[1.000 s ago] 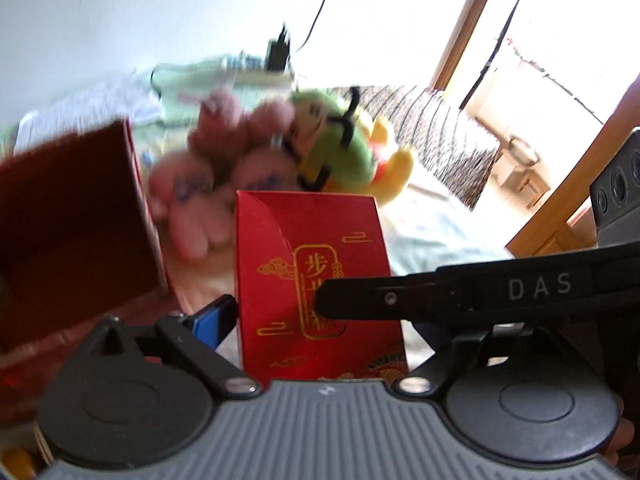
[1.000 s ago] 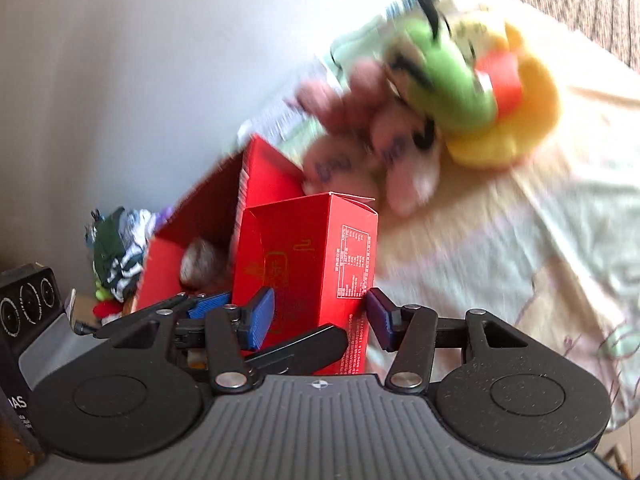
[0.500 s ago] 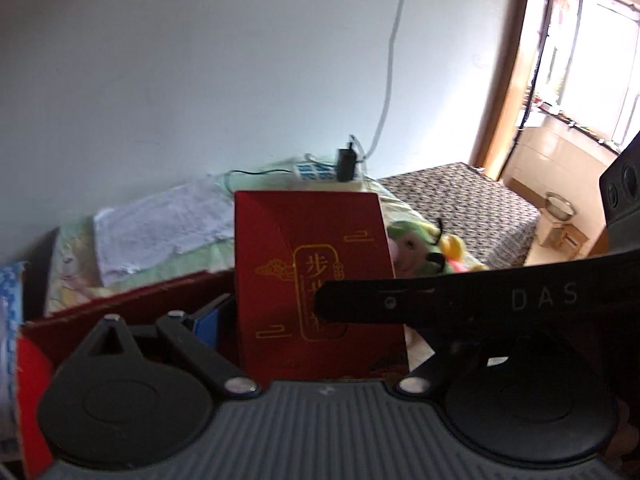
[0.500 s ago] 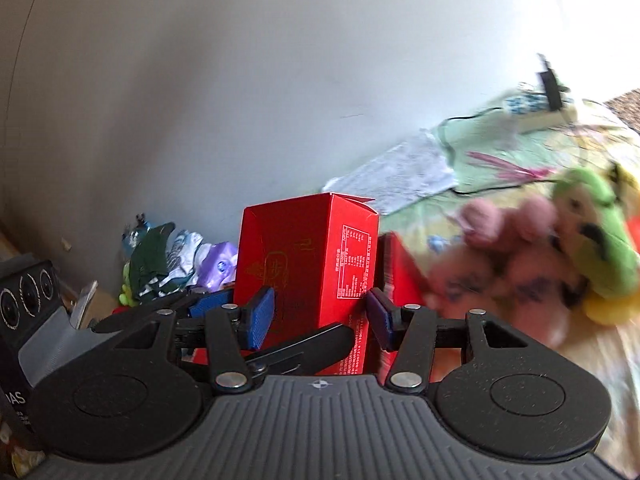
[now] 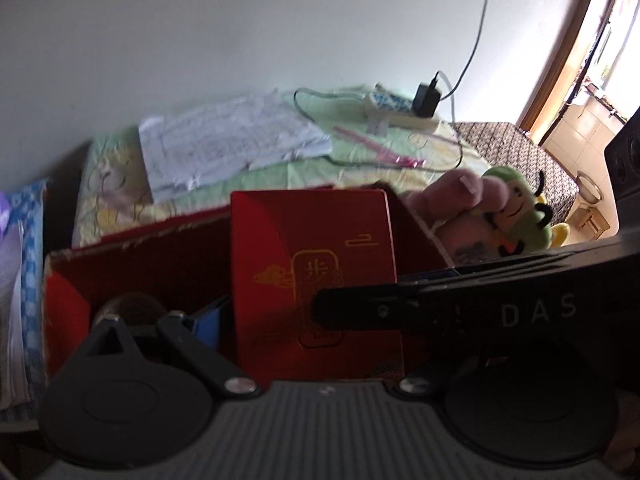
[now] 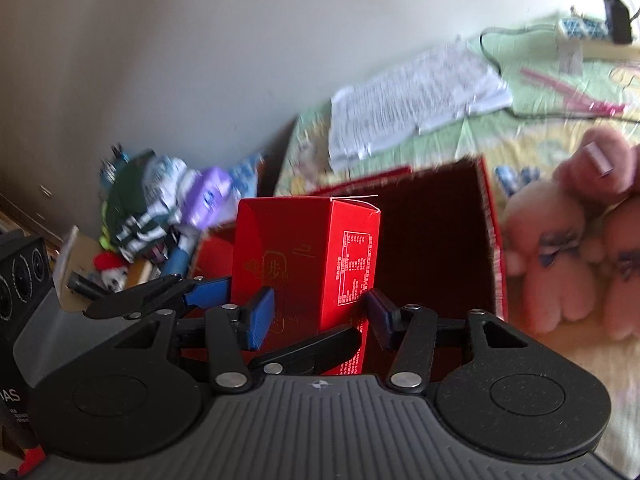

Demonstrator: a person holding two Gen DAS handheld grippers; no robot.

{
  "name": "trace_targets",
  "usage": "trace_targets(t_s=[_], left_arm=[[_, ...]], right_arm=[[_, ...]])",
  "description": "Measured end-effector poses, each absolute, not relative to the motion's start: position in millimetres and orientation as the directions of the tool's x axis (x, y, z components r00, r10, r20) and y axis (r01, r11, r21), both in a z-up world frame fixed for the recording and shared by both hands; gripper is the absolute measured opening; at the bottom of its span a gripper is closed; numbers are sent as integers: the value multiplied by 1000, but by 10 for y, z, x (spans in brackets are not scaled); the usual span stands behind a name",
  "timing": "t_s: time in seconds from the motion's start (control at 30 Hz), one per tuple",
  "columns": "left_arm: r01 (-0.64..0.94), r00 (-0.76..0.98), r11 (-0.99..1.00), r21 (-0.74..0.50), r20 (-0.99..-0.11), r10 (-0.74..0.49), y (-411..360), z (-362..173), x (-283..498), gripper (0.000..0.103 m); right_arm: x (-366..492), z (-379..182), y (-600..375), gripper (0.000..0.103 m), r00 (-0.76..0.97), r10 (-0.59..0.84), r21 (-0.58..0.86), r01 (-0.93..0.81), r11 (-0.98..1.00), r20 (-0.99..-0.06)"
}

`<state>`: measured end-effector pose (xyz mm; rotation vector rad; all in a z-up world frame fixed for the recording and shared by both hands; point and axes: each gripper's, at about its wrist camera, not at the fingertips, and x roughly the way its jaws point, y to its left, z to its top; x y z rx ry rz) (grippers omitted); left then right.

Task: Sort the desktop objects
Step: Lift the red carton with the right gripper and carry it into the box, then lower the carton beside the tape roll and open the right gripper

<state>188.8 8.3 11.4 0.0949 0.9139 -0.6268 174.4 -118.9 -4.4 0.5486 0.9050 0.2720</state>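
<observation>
A small red box with gold print (image 5: 312,256) is held upright between my left gripper's (image 5: 316,344) jaws. My right gripper (image 6: 320,314) is shut on the same small red box (image 6: 304,256), its blue pads on two sides. Its black finger (image 5: 480,312) crosses in front of the box in the left wrist view. One of the left gripper's fingers (image 6: 136,300) shows at the left of the right wrist view. Right behind the box stands a large open red carton (image 5: 140,256) (image 6: 432,240), with a round brown thing (image 5: 128,308) inside it.
Pink plush toys (image 6: 560,264) and a green plush (image 5: 516,216) lie right of the carton on a patterned cloth. Papers (image 5: 228,148), a power strip with charger (image 5: 396,108) and a pink strip lie behind. A heap of small packets (image 6: 160,208) sits left, by the wall.
Both grippers kept hold of the small red box while the views swung. The box has come down in front of the open carton, whose dark inside now shows; the plush toys lie at the right.
</observation>
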Motion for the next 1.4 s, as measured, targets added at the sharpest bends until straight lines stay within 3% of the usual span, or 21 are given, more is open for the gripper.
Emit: trace_targets(t_s=[0.33,0.67,1.13,1.4], left_arm=[[467,290,863,-194,-888,-356,200,-358,2290,92],[387,197,907,-168,-946,-259,199,-601,2482,92],[327,180,929,-175,-953,-243,296,-666,2508,95],[335,181,927,-171,-953,-241,318,-667,2484,93]], right_arm=[[2252,-444,-895,54,389,472,523,28,852,-791],[2521,-768,-835,49,230,507,530,45,847,-831],[2590,-851,-850,51,191,523,541,50,840,-831],[2561,-807,-899,49,266,484,518,73,852,-834]])
